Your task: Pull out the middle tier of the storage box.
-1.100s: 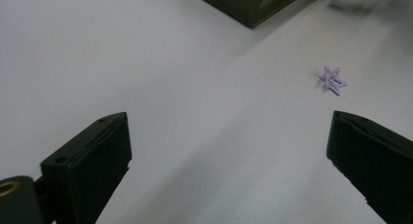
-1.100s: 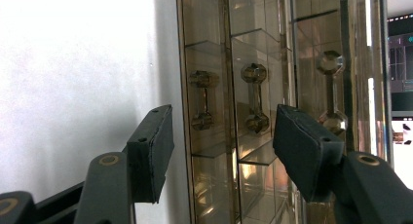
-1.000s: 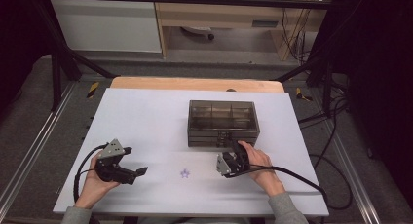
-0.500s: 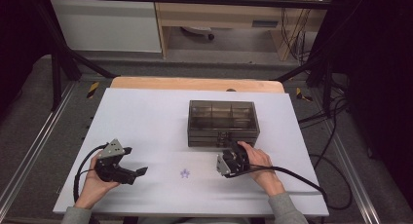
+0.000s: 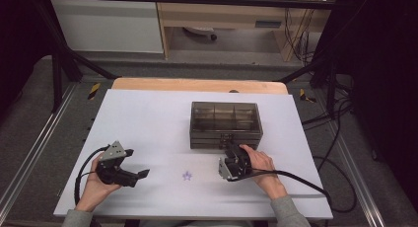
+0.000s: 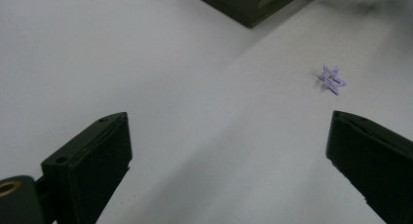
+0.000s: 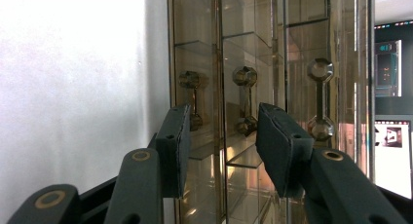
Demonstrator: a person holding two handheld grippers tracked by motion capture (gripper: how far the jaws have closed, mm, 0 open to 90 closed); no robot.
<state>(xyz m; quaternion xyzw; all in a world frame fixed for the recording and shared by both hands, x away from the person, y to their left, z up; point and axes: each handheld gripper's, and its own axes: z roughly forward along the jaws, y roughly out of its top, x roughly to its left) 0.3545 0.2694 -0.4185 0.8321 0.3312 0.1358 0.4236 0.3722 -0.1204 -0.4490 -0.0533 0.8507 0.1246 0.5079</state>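
Surface: white table top, wooden strip at far edge; metal frame rails both sides.
Room: dim; white cabinet and wooden shelf unit behind, cables on floor at right.
Item: smoky clear drawer box, centre-right of table, three handled drawers.
Small lilac star piece lies near front, betw. both tools.
Right gripper: at box front, jaws part-open & just been closing, either side of a drawer handle, pads not pressing.
Left gripper: jaws wide apart, holds nothing, well apart from box.

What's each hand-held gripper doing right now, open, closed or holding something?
Left hand-held gripper: open, empty.
Right hand-held gripper: open, jaws just closing around a handle of the smoky transparent plastic drawer box, not gripping.
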